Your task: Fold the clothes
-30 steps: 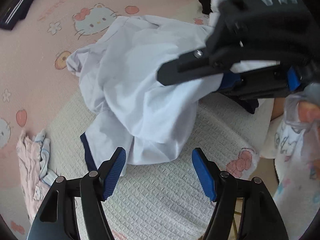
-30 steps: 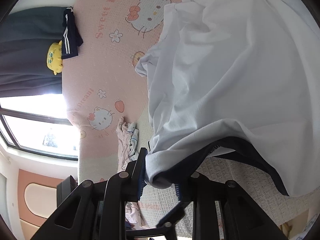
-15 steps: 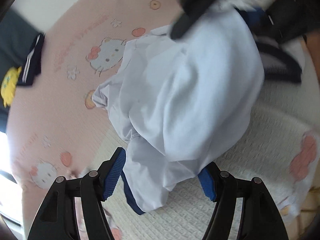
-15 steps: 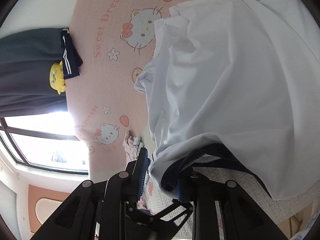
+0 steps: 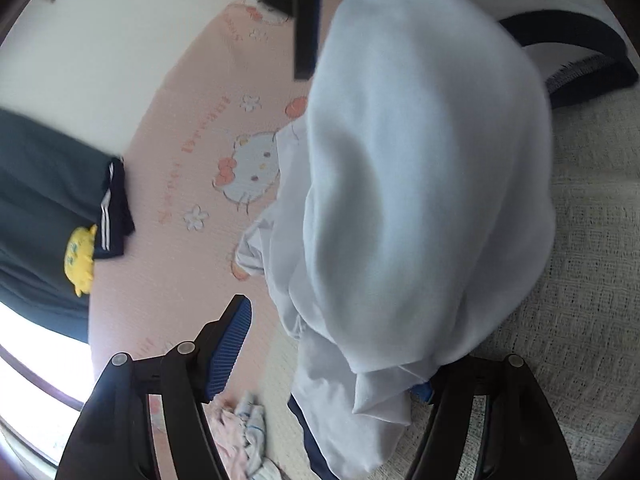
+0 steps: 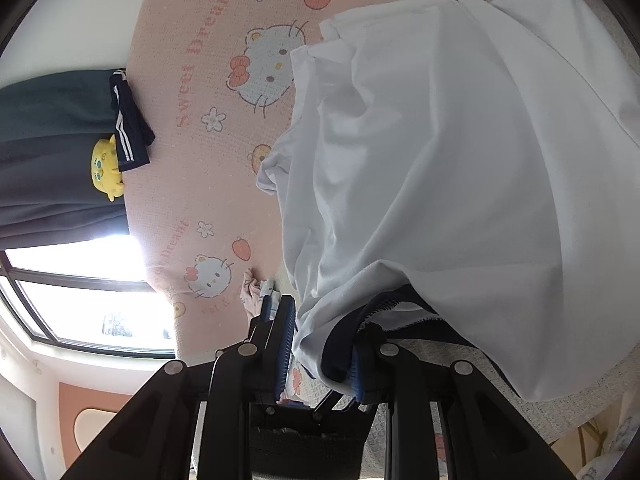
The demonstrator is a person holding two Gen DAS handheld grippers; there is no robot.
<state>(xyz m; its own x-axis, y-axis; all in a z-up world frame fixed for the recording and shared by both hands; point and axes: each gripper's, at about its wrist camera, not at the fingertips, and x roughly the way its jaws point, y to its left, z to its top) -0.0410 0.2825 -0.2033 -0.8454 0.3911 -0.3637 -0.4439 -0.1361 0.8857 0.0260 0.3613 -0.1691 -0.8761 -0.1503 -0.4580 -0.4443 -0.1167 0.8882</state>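
A white shirt (image 6: 440, 160) with navy trim hangs bunched over the bed. My right gripper (image 6: 320, 350) is shut on its navy-edged hem, and the cloth is pinched between the blue pads (image 6: 284, 344). In the left wrist view the shirt (image 5: 420, 200) fills the middle and droops down between the jaws of my left gripper (image 5: 328, 364). Those jaws stand open. The left pad (image 5: 232, 344) is clear of the cloth, and the right pad is mostly hidden behind a fold. The right gripper's black frame (image 5: 306, 16) shows blurred at the top.
A pink cartoon-cat blanket (image 6: 208, 140) covers the far bed and a cream waffle blanket (image 5: 592, 280) the near side. A navy striped garment (image 6: 128, 128) and a yellow plush toy (image 6: 104, 168) lie by dark cloth on the left. A small pink-and-white garment (image 5: 240, 432) lies near my left gripper. A bright window (image 6: 80, 300) is at the lower left.
The left gripper has rolled and dropped toward the shirt, and the hanging fold now sits between its open jaws. The right gripper keeps its grip on the hem and has barely shifted.
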